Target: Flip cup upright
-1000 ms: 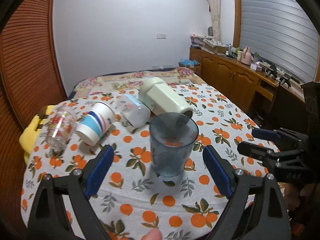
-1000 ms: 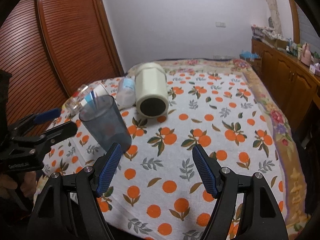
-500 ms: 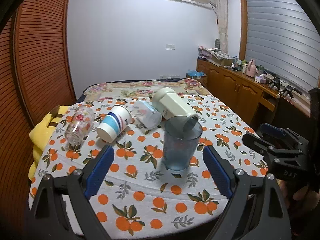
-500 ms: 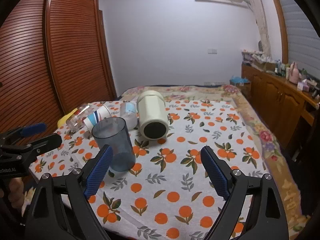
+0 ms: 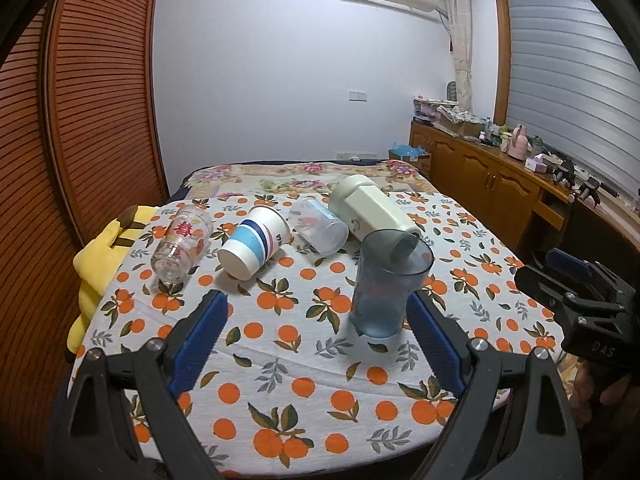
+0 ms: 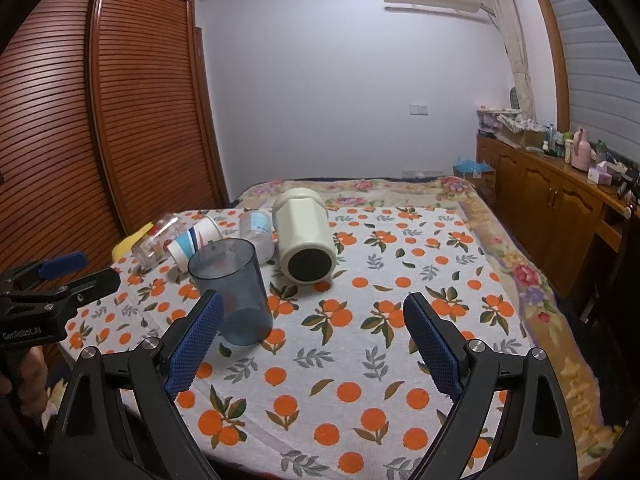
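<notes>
A translucent blue plastic tumbler (image 5: 386,286) was seen standing upright, mouth up, on a tablecloth (image 5: 280,344) of white fabric printed with oranges and green leaves. Its smooth, slightly tapered wall let the pattern beneath show through as a dim tint.

Behind it, four other vessels were found lying on their sides in a loose row. At the far left lay a clear glass (image 5: 182,242) with red printed characters and a thick base. Next to it lay a white paper cup (image 5: 256,246) banded in blue, its flat bottom turned toward the left wrist camera. A frosted, clear plastic cup (image 5: 318,226) came next, touching or nearly touching a pale green mug (image 5: 370,210) with faceted sides and a rounded base. In the right wrist view the mug's dark round opening (image 6: 312,265) was turned toward the camera.

The left gripper (image 5: 316,336) was held with its jaws spread wide and nothing between them; its blue, ribbed pads (image 5: 200,334) were set on glossy black arms. The tumbler stood just ahead of its right-hand pad. The right gripper (image 6: 314,344) was likewise spread wide and empty, its blue pads (image 6: 430,344) showing a fine mesh texture, with the tumbler close beyond its left-hand pad.

A yellow soft cloth (image 5: 96,256) was seen hanging at the table's left edge.
</notes>
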`<action>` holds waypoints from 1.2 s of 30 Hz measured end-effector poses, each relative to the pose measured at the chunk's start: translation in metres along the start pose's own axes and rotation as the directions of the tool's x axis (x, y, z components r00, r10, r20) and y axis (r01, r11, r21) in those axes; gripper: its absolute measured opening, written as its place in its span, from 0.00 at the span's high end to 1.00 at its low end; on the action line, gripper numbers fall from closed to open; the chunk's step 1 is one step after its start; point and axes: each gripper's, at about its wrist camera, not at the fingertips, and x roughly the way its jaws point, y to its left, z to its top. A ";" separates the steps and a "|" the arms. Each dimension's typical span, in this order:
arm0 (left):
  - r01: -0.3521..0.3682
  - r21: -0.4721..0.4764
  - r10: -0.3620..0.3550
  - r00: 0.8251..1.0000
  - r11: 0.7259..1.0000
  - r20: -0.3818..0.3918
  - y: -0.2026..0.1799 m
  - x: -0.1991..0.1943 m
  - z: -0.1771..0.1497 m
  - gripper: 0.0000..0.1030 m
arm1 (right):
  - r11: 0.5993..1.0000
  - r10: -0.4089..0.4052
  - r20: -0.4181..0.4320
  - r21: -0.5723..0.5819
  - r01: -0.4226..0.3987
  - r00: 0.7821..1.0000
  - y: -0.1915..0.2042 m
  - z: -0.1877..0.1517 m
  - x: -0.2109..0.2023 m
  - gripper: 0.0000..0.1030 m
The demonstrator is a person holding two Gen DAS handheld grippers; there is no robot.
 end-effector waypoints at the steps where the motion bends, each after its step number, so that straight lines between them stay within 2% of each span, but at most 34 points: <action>1: -0.001 0.001 0.001 1.000 1.000 0.000 0.000 0.000 0.000 0.11 | 1.000 0.000 0.000 -0.001 0.000 1.000 0.000 0.000 0.000 0.10; 24: 0.008 0.013 -0.008 1.000 1.000 -0.001 -0.003 -0.004 -0.002 0.11 | 1.000 -0.008 0.016 -0.006 0.008 1.000 0.002 0.000 -0.003 0.10; 36: 0.003 0.020 -0.003 1.000 1.000 0.025 -0.007 -0.011 0.002 0.11 | 1.000 -0.006 0.016 -0.005 0.006 1.000 0.002 0.000 -0.003 0.10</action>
